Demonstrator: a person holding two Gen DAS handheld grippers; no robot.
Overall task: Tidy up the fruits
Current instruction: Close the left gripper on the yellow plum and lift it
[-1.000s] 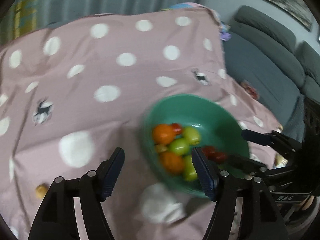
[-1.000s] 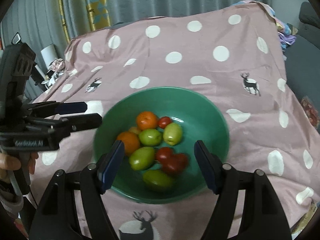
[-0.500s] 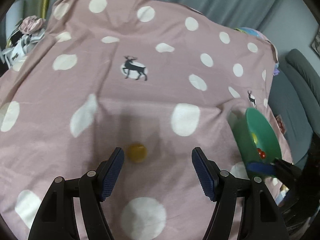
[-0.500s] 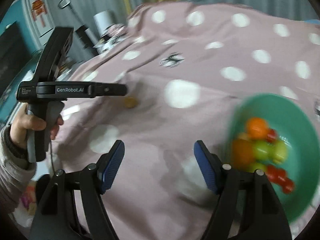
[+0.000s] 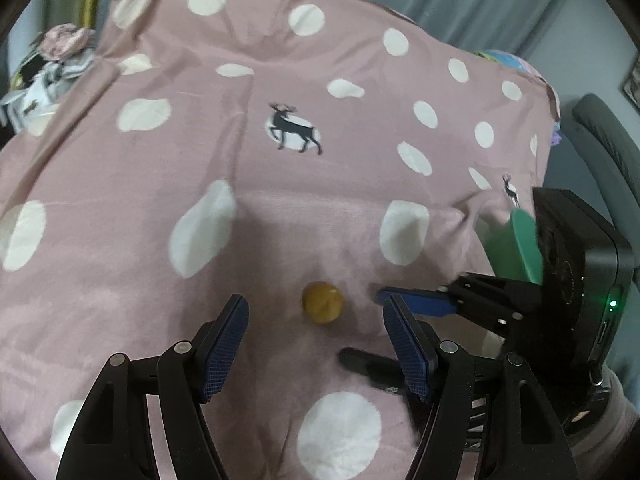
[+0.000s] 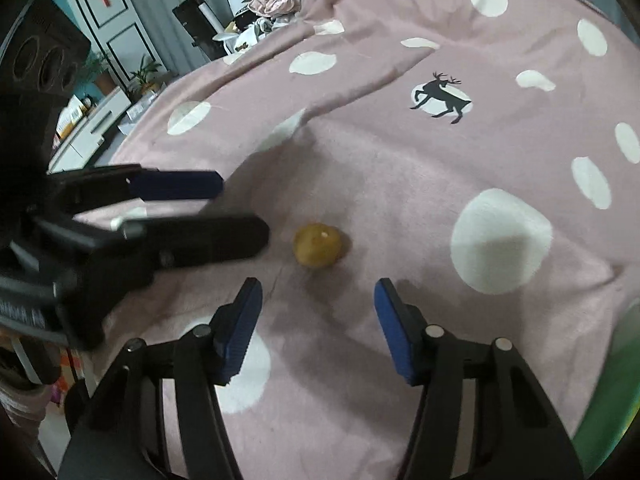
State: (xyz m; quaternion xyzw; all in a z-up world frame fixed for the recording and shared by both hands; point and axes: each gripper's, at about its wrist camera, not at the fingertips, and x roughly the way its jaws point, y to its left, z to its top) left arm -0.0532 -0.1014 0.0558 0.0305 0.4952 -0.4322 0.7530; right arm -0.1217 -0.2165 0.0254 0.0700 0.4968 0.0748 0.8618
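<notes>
cloth [image 5: 304, 208]: pink, white dots and deer prints, covers the whole surface under everything; what lies beneath it cannot be told.
sofa [image 5: 600, 136]: grey, far right in the left wrist view, beyond the cloth's edge.
bowl [image 5: 520, 240]: green, on the cloth at the right, partly hidden behind the right gripper's body; only its rim and outer wall show, its contents are out of sight. In the right wrist view a green sliver at the lower right edge [image 6: 624, 380].
right gripper [image 6: 318, 312]: black, blue pads, pointing down at the cloth; jaws closing, nothing between them, pads clear of the fruit. In the left wrist view it enters from the right [image 5: 366, 326], its tips just right of the fruit.
left gripper [image 5: 316, 322]: black, blue pads, pointing down; jaws apart, about half spread, nothing between the pads. In the right wrist view it enters from the left [image 6: 244, 208], blurred, its tips just left of the fruit.
fruit [image 5: 322, 302]: small, round, yellow-brown, alone on the cloth, well left of the bowl. It sits just beyond both sets of jaws, touched by neither [image 6: 318, 245].
clutter [image 6: 272, 4]: pile of fabric and oddments past the cloth's far left edge.
</notes>
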